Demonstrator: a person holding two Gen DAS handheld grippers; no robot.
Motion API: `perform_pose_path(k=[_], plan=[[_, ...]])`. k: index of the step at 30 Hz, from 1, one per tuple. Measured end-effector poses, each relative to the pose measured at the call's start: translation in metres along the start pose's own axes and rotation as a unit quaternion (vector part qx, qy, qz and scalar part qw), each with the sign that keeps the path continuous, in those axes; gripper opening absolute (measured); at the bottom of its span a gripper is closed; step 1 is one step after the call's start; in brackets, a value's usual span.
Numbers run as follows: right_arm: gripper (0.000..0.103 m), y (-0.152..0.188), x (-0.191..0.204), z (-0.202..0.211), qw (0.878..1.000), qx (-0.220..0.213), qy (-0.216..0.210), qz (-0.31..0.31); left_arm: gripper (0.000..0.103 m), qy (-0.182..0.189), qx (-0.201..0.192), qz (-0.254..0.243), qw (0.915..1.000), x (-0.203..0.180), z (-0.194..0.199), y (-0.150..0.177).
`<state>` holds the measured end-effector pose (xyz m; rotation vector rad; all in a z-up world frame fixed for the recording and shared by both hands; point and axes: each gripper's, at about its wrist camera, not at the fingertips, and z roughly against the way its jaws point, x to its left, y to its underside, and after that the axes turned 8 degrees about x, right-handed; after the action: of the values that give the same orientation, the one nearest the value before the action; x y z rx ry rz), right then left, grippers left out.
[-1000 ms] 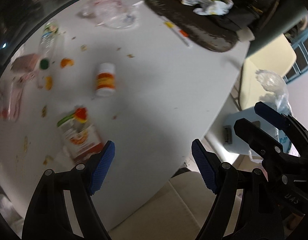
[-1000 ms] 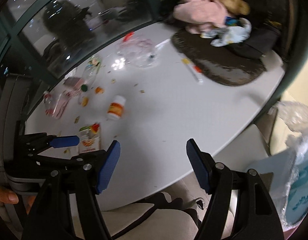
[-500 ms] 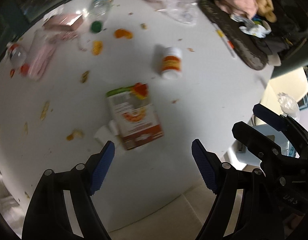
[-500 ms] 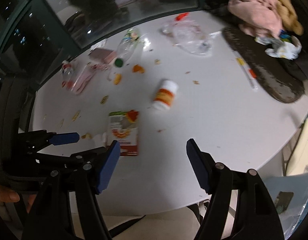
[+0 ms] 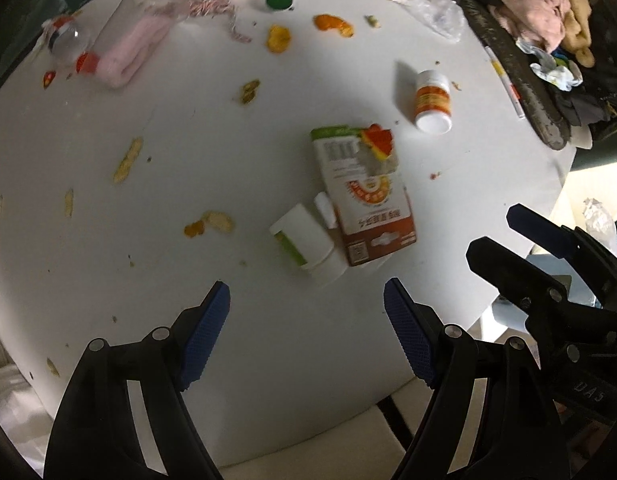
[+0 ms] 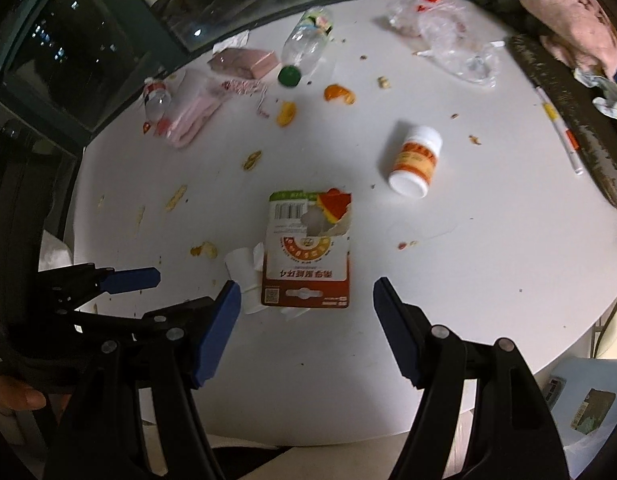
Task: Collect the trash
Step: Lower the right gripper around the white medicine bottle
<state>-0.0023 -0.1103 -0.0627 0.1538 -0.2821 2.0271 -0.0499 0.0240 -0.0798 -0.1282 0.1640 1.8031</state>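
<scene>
Both the left tongs (image 5: 306,308) and the right tongs (image 6: 306,300) hang released, grasping nothing. A torn packet (image 6: 308,252) lies flat on the white surface (image 6: 468,280), just beyond their tips, a pill bottle (image 6: 416,162) nearby.

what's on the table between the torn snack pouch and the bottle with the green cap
In the right wrist view, between the torn pouch and the green-capped bottle lies one orange peel piece, otherwise bare white table.

Home room: white table (image 6: 488,264), heaped clothes (image 6: 568,20), dark night window (image 6: 88,60).
</scene>
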Motion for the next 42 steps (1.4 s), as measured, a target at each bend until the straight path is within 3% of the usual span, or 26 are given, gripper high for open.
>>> perform_pose_path(k=[6, 12, 28, 36, 42], plan=[[0.066, -0.014, -0.002, -0.018, 1.0, 0.02, -0.006, 0.014, 0.076, 0.008, 0.014, 0.032, 0.9994, 0.01, -0.015, -0.002], [0.066, -0.03, -0.013, -0.022, 1.0, 0.018, -0.002, 0.025, 0.076, 0.012, 0.005, 0.044, 0.999, 0.003, -0.015, -0.014], [0.066, -0.084, -0.065, -0.02, 1.0, 0.019, 0.017, 0.017, 0.076, -0.004, -0.027, 0.025, 0.9993, -0.04, -0.012, -0.08], [0.066, -0.097, -0.08, -0.036, 0.999, 0.03, 0.024, -0.004, 0.076, -0.002, -0.012, 0.052, 0.9986, -0.028, -0.029, -0.094], [0.066, -0.108, -0.086, -0.051, 0.999, 0.04, 0.032, -0.012, 0.076, 0.011, -0.022, 0.058, 0.998, -0.02, -0.032, -0.113]])
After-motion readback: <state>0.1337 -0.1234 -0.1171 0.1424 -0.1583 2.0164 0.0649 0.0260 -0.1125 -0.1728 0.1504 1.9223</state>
